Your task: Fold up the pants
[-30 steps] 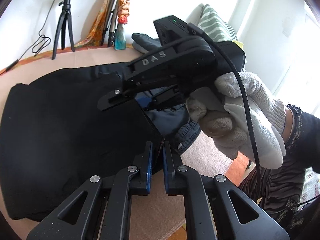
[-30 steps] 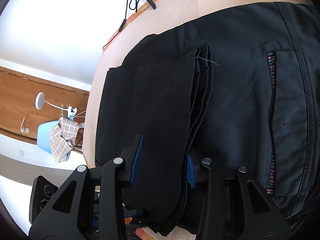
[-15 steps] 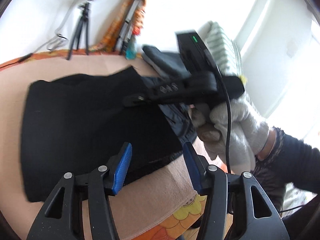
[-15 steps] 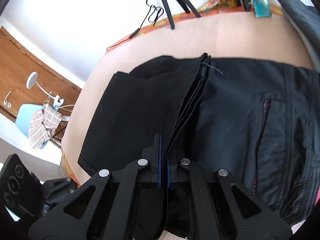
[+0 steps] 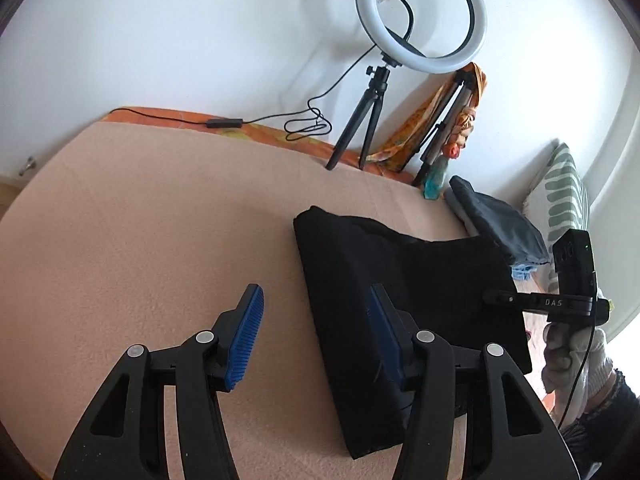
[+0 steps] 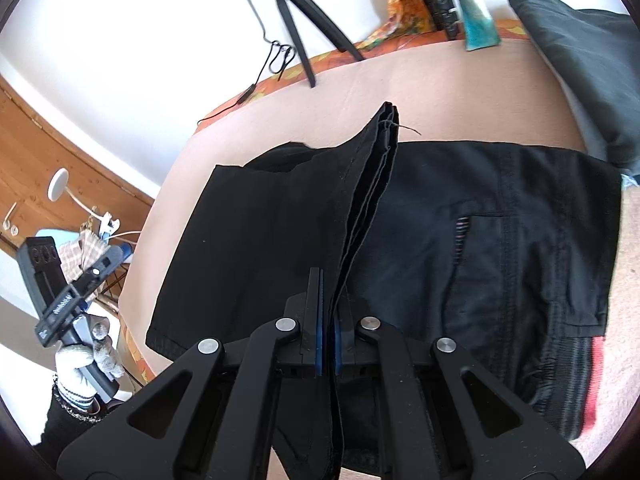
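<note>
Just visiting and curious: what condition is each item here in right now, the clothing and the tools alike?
Black pants: partly folded, hem edge lifted.
Left hand-held gripper: open, holding nothing.
Right hand-held gripper: shut on the pants' hem.
Ring light: upright on its tripod.
Grey garment: lying folded beside the pants.

Place: home bedroom, doubling as a filming spot.
Surface: bed with beige blanket [image 5: 160, 240].
Bedding: striped pillow [image 5: 564, 196] at wall.
Recording gear: ring light [image 5: 420, 20] on tripod [image 5: 368, 120].
Furnishing: wooden panelling [image 6: 48, 148]; white desk lamp [image 6: 60, 186].
</note>
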`<state>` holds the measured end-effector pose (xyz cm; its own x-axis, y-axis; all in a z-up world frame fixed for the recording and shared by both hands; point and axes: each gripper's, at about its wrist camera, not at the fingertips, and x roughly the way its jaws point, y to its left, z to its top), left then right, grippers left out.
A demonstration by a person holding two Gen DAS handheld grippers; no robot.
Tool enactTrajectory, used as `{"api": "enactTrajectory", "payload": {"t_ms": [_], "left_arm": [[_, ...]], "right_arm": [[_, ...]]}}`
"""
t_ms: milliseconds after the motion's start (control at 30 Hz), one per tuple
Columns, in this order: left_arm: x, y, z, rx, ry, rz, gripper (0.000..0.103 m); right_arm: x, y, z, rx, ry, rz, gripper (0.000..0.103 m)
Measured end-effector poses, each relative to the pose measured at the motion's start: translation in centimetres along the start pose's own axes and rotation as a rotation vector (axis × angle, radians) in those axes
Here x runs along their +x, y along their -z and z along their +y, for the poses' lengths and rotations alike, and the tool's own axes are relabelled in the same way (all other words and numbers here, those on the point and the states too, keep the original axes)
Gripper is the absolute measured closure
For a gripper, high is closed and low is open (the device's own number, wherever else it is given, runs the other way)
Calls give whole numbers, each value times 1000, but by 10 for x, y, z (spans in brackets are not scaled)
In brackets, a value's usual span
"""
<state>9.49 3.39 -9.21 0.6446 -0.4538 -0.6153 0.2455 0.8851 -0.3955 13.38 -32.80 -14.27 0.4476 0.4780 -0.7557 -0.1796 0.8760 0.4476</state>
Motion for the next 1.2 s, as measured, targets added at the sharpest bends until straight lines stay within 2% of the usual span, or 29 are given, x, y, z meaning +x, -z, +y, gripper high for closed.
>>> {"api": "enactTrajectory", "payload": {"t_ms": [67, 267, 433, 600, 800, 1033, 1167, 1200], "left_arm": [[11, 5, -7, 21, 19, 30, 51], [35, 18, -65, 209, 64, 81, 51], [53, 26, -89, 276, 83, 129, 51], [65, 35, -89, 292, 70, 179, 51], [61, 39, -90, 303, 71, 180, 51], [72, 48, -87, 316, 57, 236, 51], [73, 54, -81, 305, 54, 246, 51], [72, 55, -80, 298, 56, 245, 51]], "right_arm": [[-9, 0, -8, 6, 15, -16, 98], [-31, 0, -35, 49, 23, -42, 98], [-36, 3, -50, 68, 33, -36, 98], [-33, 7, -67, 93, 55, -14, 98], [-47, 7, -75, 100, 69, -38, 99], [-34, 10, -85, 104, 146, -6, 99], [-34, 9, -81, 63, 198, 8, 98], [-34, 8, -81, 64, 201, 11, 95]]}}
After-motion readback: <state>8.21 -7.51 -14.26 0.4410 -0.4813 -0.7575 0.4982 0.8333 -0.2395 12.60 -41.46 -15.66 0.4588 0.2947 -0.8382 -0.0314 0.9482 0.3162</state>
